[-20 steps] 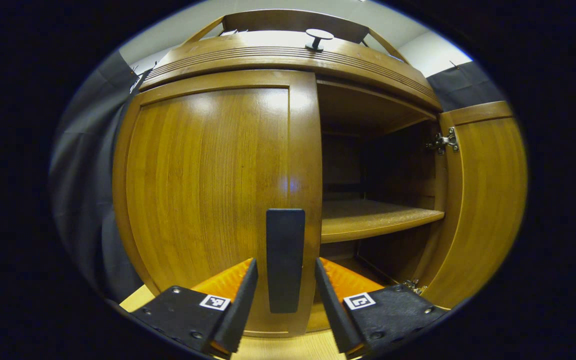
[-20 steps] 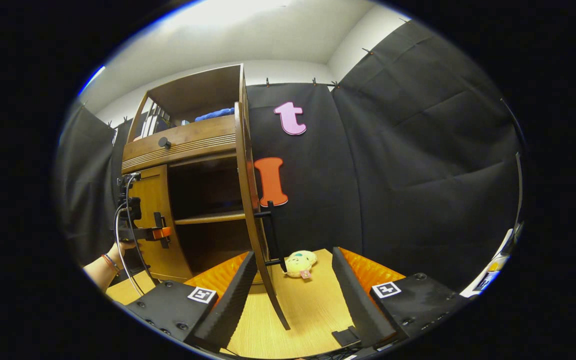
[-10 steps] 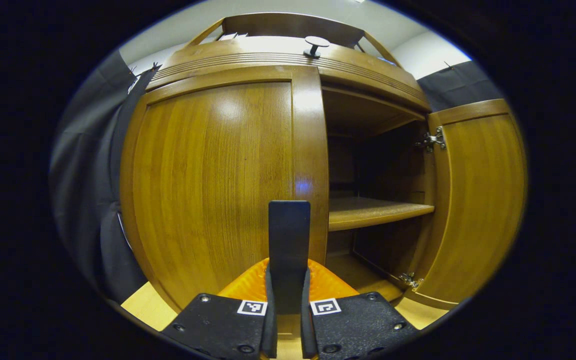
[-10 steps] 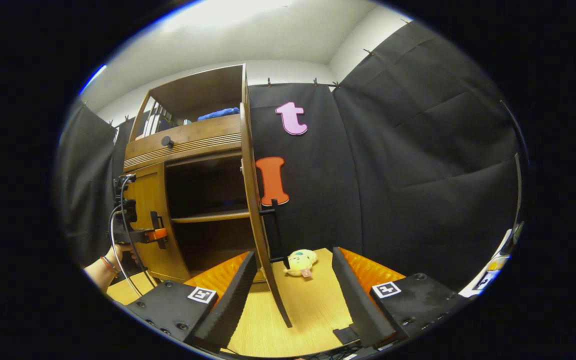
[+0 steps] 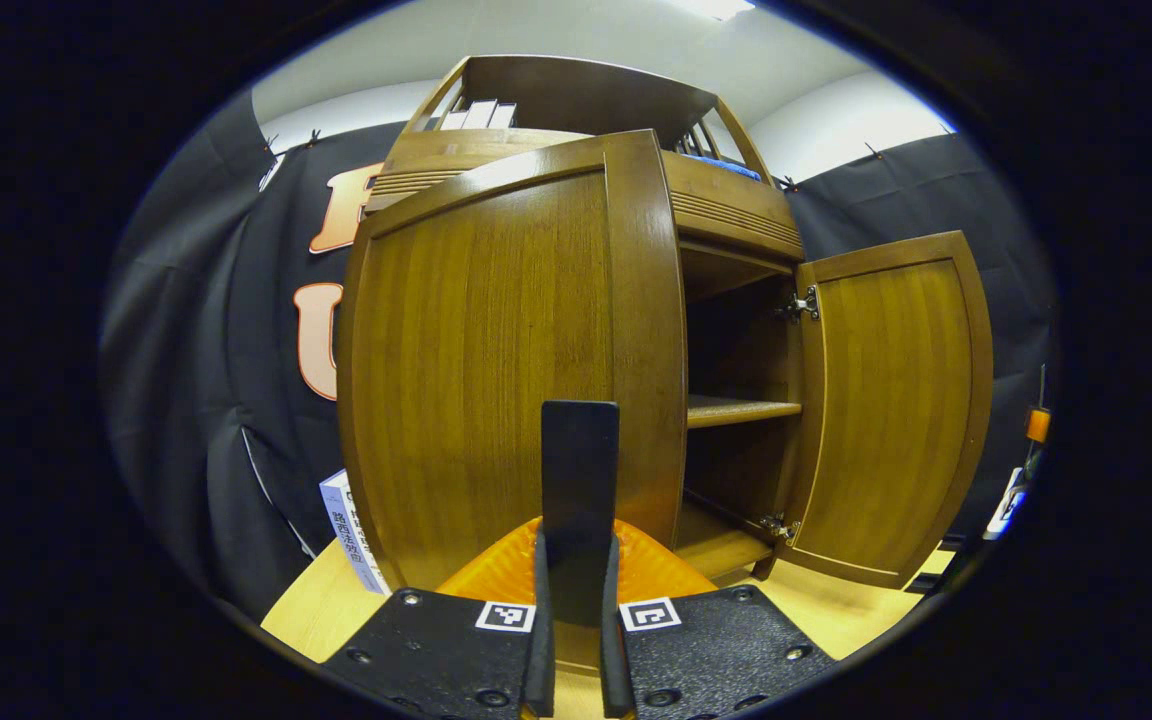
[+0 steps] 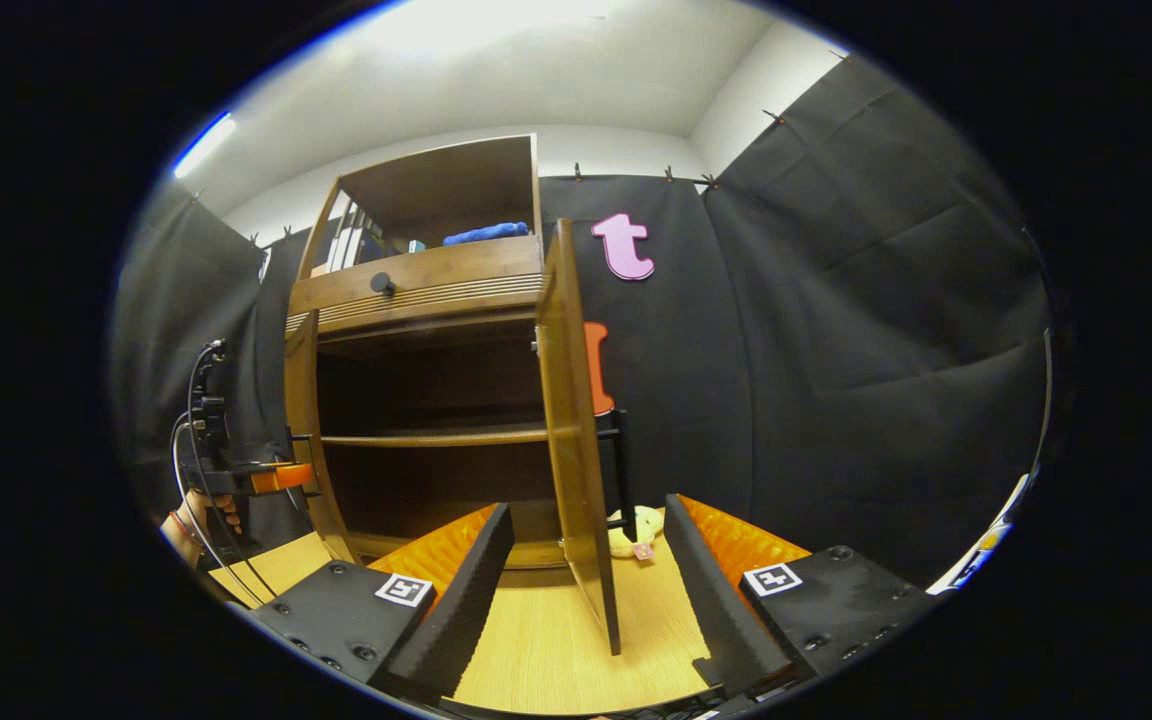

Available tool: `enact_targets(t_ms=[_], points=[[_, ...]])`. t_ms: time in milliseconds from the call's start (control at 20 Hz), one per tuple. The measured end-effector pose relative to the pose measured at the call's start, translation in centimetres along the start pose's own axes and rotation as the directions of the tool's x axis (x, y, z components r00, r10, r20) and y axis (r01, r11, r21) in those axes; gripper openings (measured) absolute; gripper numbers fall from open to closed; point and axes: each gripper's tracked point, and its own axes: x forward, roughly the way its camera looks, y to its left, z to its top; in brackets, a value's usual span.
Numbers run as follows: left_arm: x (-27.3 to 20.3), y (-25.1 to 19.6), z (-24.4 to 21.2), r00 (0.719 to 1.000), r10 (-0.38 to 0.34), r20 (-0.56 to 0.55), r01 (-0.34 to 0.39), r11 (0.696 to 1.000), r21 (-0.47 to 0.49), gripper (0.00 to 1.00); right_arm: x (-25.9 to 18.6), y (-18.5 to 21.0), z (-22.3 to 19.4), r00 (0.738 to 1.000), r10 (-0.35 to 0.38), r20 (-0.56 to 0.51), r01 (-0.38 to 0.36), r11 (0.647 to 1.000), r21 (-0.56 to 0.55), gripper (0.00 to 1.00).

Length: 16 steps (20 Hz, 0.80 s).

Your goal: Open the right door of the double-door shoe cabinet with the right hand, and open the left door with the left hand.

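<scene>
In the left gripper view the wooden cabinet's left door stands swung partway out. My left gripper is shut on its dark upright handle. The right door hangs wide open, with a shelf showing inside. In the right gripper view my right gripper is open. The right door stands edge-on between its fingers, with the door's handle on the far side, and I see no contact. Far left in that view, a hand holds the left gripper at the left door.
A book leans by the cabinet's left side. On the wooden floor behind the right door lies a small plush toy. Above the doors are a drawer with a knob and an open top shelf holding books and a blue cloth.
My left gripper closed on the left door's handle and has pulled that door partway open. The right gripper has drawn back slightly from the open right door.
</scene>
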Motion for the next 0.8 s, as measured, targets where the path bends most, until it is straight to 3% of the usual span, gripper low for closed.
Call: enact_targets(t_ms=[550,600,800], points=[[-3.1,2.1,-0.2,0.999,0.044,0.000,-0.044,0.999,0.004,0.16,-0.7,2.0,0.3,1.000,0.026,0.008,-0.025,0.999,-0.023,0.98],[-3.4,2.4,-0.1,0.999,0.048,0.001,-0.048,0.999,0.004,0.16,-0.8,2.3,0.3,0.999,0.031,0.008,-0.031,0.999,-0.026,0.89],[-4.9,3.8,-0.2,0.996,0.086,-0.014,-0.085,0.996,0.031,0.15,-0.6,3.1,0.1,0.999,0.045,0.003,-0.045,0.999,-0.029,0.89]])
